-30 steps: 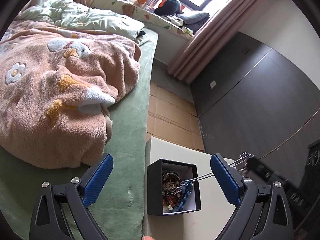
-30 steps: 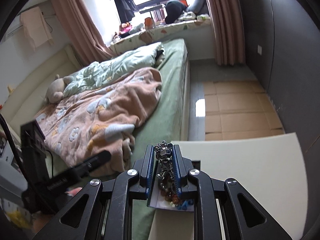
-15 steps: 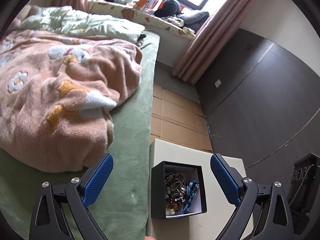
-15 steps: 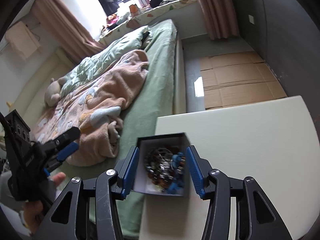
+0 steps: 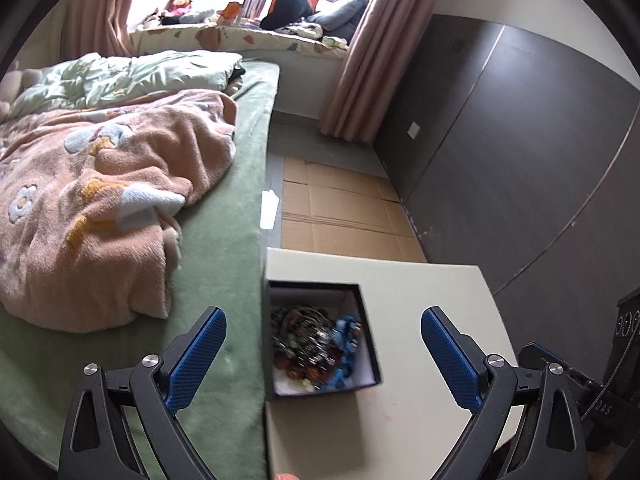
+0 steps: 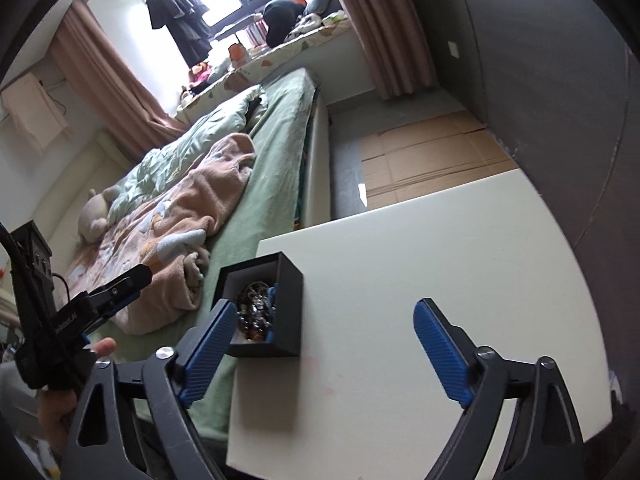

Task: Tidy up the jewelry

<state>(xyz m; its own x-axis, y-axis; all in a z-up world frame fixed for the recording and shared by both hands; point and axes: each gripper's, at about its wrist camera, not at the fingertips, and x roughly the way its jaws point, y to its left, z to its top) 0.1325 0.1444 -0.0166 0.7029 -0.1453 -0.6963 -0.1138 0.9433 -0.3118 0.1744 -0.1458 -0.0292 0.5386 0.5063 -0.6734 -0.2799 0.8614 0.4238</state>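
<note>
A small black box point(image 5: 362, 308) with a white lining stands at the left edge of a white table point(image 5: 420, 288), next to the bed. A tangle of jewelry point(image 5: 316, 344) fills it: dark chains, brown beads and a blue bead string. My left gripper point(image 5: 322, 320) hovers open, its blue fingers wide apart on either side of the box. In the right wrist view the box point(image 6: 290, 304) and its jewelry point(image 6: 256, 312) sit just inside the left finger of my right gripper point(image 6: 324, 308). Its jaws are opening, with no pad pressing on anything.
A bed with a green sheet point(image 5: 224, 248) and a pink fleece blanket point(image 5: 100, 208) runs along the table's left side. Flattened cardboard point(image 5: 340, 216) covers the floor beyond. Dark wall panels point(image 5: 520, 160) close off the right. A person's hand point(image 6: 60, 396) holds the left gripper.
The right gripper, shut on a metal chain above the box a second ago, has let it go into the box, opened wide and swung right. The left view shifted over the box.
</note>
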